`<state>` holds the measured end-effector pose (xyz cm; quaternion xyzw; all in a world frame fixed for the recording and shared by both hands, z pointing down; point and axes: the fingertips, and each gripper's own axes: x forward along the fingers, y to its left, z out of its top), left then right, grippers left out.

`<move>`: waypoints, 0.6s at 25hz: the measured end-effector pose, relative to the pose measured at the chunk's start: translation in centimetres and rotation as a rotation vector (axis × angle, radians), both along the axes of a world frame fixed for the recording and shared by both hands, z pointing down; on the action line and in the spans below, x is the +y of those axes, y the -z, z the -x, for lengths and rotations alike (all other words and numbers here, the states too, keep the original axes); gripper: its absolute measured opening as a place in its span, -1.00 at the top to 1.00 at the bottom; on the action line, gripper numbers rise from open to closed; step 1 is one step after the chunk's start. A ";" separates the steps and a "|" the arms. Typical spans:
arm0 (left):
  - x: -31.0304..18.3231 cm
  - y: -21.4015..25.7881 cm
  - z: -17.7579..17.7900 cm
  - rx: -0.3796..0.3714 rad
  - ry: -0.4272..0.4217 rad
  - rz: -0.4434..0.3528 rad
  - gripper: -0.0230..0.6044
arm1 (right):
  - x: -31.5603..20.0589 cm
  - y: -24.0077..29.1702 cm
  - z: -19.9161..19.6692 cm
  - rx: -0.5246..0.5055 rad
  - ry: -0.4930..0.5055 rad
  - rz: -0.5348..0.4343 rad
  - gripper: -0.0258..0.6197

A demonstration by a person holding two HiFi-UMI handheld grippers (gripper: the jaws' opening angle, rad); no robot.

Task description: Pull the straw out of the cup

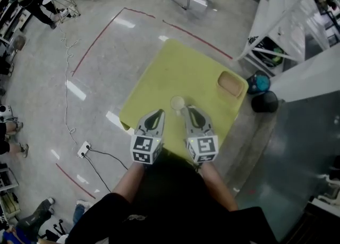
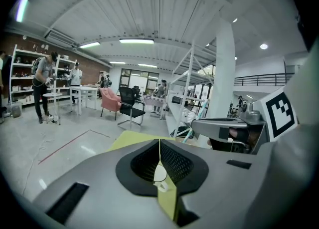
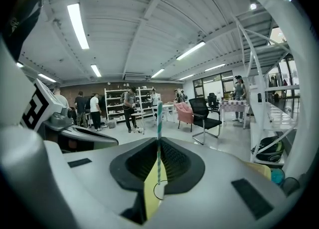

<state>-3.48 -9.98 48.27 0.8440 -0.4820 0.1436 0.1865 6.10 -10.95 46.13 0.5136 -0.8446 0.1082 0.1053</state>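
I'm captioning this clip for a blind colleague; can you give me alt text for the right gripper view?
The right gripper, seen along its own jaws, is shut on a teal-and-white striped straw that stands upright over a clear cup on a yellow-green table. Behind lies a bright workshop with people, shelves and chairs.

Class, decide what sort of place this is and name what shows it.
Probably a lab or workshop hall: storage shelving, a black office chair and red tape lines on a polished concrete floor.
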 end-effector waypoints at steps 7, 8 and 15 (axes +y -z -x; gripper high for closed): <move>2.5 2.1 -0.7 -0.026 0.004 -0.058 0.78 | 2.2 2.2 -0.6 -0.034 -0.001 -0.053 0.81; 2.9 2.3 -0.8 -0.029 0.005 -0.062 0.78 | 2.6 2.5 -0.7 -0.041 -0.005 -0.057 0.81; 5.0 3.7 -1.2 -0.053 0.005 -0.091 0.78 | 4.8 4.0 -1.8 -0.073 -0.024 -0.084 0.81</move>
